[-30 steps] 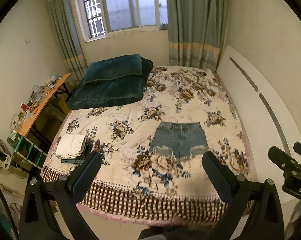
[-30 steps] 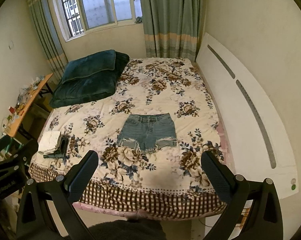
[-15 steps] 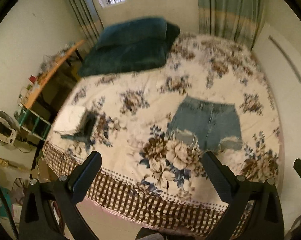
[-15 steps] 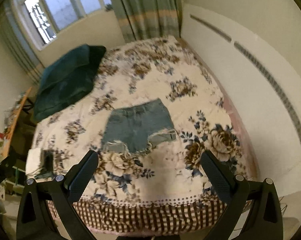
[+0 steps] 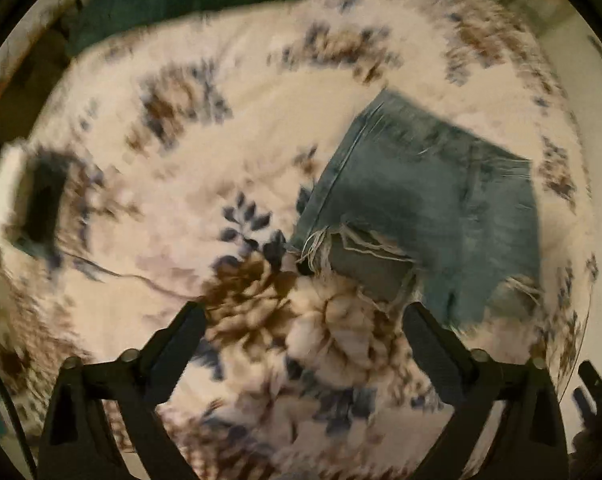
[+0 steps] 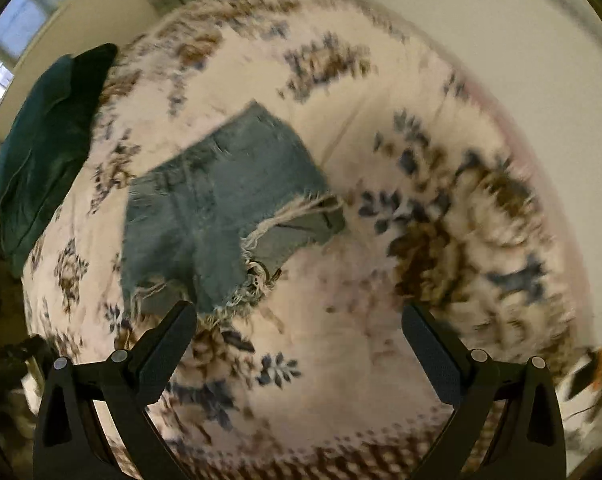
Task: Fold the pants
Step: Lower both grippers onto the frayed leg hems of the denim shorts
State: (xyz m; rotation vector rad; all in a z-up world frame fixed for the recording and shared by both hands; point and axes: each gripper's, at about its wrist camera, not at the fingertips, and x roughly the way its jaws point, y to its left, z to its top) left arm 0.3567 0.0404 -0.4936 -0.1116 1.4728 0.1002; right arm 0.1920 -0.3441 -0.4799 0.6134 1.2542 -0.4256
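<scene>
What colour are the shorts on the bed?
Faded blue denim shorts with frayed whitish hems, clearest in the left wrist view.

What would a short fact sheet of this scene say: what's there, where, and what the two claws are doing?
garment: denim shorts, lying flat, frayed hems nearest the cameras
surface: floral bedspread
left gripper: open, holding nothing
right gripper: open, holding nothing
also on bed: dark green pillows; a small pile with a white item at the edge
image quality: motion-blurred

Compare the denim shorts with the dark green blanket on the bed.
The denim shorts are faded blue with frayed hems; the dark green blanket is plain.
The shorts lie flat mid-bed, near the open right gripper; the blanket is bulkier and sits at the far end.
Both rest on the floral bedspread.
</scene>
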